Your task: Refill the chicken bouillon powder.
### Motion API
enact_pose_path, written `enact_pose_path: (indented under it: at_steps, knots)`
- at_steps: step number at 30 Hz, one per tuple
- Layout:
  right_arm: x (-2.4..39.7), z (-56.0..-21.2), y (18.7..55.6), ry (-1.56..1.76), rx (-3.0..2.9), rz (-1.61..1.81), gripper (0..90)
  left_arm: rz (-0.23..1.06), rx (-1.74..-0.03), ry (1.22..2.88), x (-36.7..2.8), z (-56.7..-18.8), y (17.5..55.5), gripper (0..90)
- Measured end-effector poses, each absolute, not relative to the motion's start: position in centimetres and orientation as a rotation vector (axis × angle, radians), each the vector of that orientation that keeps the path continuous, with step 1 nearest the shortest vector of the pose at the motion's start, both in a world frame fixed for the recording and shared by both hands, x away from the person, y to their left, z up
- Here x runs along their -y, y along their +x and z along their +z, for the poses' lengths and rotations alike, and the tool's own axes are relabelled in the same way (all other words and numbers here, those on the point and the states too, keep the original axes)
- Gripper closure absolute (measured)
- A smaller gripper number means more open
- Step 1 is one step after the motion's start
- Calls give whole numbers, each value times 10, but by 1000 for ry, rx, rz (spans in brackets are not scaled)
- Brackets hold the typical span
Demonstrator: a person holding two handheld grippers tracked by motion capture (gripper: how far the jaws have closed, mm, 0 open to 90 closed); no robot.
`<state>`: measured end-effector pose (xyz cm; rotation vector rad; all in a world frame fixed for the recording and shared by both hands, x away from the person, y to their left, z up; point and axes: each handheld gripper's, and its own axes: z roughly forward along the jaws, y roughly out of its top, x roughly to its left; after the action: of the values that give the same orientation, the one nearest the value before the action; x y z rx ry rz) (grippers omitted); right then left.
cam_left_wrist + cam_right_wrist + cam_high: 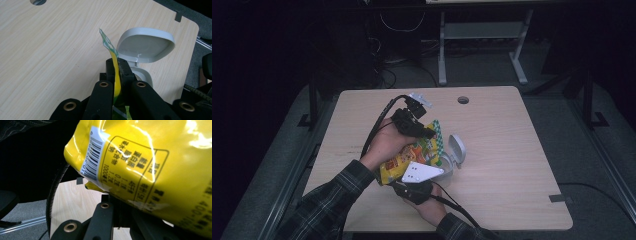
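Both grippers are clamped on one yellow snack bag (414,156), held up over the middle of the wooden table (512,150). On the left gripper (428,133), seen in the high view near the bag's far end, the black jaws are pressed together on the bag's green-and-white checked top edge (108,43); in the left gripper view that thin edge stands up from between the jaws, with yellow film running down through them. On the right gripper (424,176), the grey three-cornered plate lies over the near end of the bag, and the right gripper view has the jaws closed under the bag's lower edge, the glossy yellow back of the bag (140,162) with a barcode (93,153) and a printed panel hanging right above them; the exact pinch point is hidden by the bag itself. Just beside the bag on its right stands a small grey flip-top bin (455,155) with its lid (146,45) tipped up and open; the left gripper view shows the lid's pale underside just behind the jaws. Plaid sleeves (332,200) come in from the bottom edge, and a black cable (377,125) loops back from the left gripper.
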<state>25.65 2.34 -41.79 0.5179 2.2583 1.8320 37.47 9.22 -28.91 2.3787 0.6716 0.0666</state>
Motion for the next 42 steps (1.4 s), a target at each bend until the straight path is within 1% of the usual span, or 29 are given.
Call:
enact_pose_path:
  at_steps: [7,17,42]
  knots:
    - [-23,-417,256,514,-2258,1835,900,63,-671,2397,-92,-288,375,898]
    - [-24,-418,256,505,-2262,1832,900,74,-685,2376,-93,-289,374,898]
    - [-26,-418,256,512,-2263,1838,900,81,-696,2385,-95,-289,375,898]
